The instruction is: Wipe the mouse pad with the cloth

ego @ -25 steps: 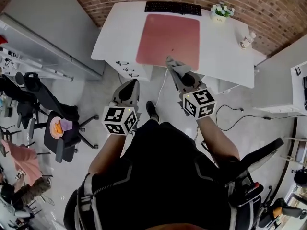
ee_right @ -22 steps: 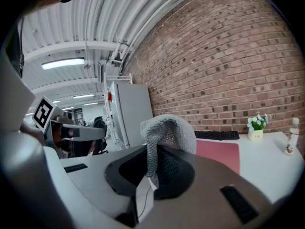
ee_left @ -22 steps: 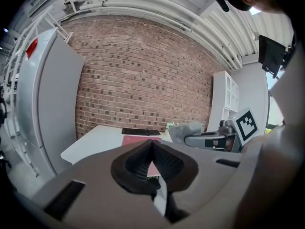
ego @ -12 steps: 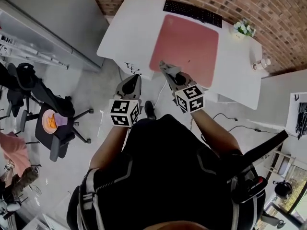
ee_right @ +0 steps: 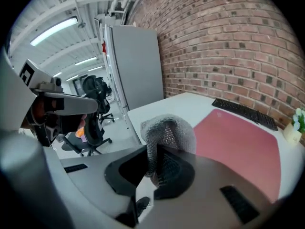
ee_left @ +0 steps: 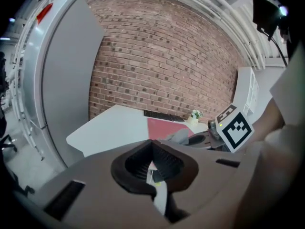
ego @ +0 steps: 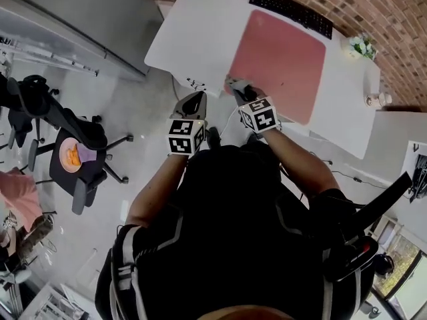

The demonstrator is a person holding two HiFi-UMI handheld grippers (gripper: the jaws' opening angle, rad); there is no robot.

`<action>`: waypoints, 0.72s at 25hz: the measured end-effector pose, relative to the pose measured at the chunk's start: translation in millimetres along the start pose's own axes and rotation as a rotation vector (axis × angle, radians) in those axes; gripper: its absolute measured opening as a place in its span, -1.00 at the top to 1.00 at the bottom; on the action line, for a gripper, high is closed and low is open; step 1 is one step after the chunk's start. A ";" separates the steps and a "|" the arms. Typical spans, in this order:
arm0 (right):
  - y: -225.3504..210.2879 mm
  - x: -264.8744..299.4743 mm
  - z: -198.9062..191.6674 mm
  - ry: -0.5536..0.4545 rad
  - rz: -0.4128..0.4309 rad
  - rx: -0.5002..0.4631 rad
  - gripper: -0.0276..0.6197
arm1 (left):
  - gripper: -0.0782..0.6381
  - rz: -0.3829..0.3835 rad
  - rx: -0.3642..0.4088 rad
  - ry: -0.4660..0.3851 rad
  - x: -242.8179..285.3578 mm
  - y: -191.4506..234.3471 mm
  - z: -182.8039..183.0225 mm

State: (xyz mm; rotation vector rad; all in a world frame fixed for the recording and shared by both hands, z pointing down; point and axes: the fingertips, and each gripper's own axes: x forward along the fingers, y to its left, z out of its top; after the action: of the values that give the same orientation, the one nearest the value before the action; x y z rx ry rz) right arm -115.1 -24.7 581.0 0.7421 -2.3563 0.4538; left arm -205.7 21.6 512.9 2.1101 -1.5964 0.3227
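Brick wall behind white desk; right fingers clamp cloth, left fingers closed empty.

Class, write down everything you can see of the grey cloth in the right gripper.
The cloth is grey with an open, mesh-like weave. It is bunched into a rounded fold standing up from the jaws of the right gripper, which pinch its lower part. It sits at the near edge of the white desk, by a corner of the pink mouse pad; contact with the pad cannot be told.
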 end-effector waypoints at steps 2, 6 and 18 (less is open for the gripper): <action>0.0 18.0 -10.0 0.045 0.026 -0.005 0.82 | 0.78 0.006 0.026 0.016 4.3 0.9 -6.6; -11.9 46.2 -27.7 0.131 0.032 -0.011 0.82 | 0.78 0.017 0.016 0.049 12.8 0.6 -14.4; -26.6 67.6 -59.8 0.199 0.065 0.051 0.82 | 0.78 0.076 -0.041 0.132 25.9 0.8 -28.3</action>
State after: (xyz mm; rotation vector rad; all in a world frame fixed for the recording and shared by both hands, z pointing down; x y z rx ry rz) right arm -115.6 -43.4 673.2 0.6149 -2.1939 0.5892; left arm -196.2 13.8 549.2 1.9585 -1.5952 0.4414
